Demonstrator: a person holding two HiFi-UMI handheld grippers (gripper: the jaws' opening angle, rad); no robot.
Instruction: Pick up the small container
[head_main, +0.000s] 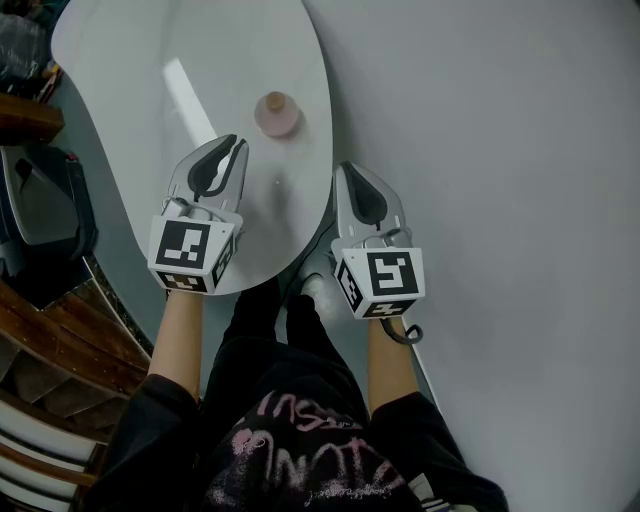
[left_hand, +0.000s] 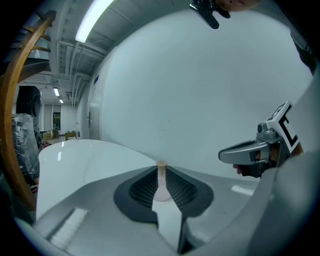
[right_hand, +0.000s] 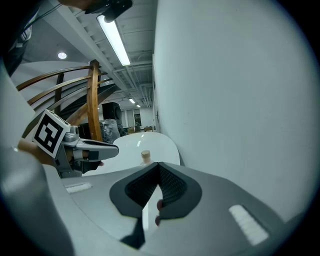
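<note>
- A bright hall with a strip light (right_hand: 115, 40) overhead. Curved wooden rails (right_hand: 93, 100) stand at the left, and a white oval table (head_main: 130, 60) sits close to a plain white wall (right_hand: 225, 100).
- The person stands at the near end of the table in a dark top with pink print (head_main: 300, 450), forearms bare, one gripper in each hand.
- The left gripper (head_main: 236, 146) hangs over the near part of the table and points away from the person. Its jaws are drawn together with only a thin slit between the ribbed pads, and they hold nothing.
- The container (head_main: 277, 113), small, pale pink and with a tan lid, stands upright on the table near its right edge. It is ahead of the left gripper and a little to its right, clear of both grippers. In the left gripper view it shows through the slit (left_hand: 161, 185).
- The right gripper (head_main: 343, 170) is held just off the table's right edge, level with the left one. Its jaws are also closed up and empty, and the container (right_hand: 145, 156) shows beyond them, to the left.
</note>
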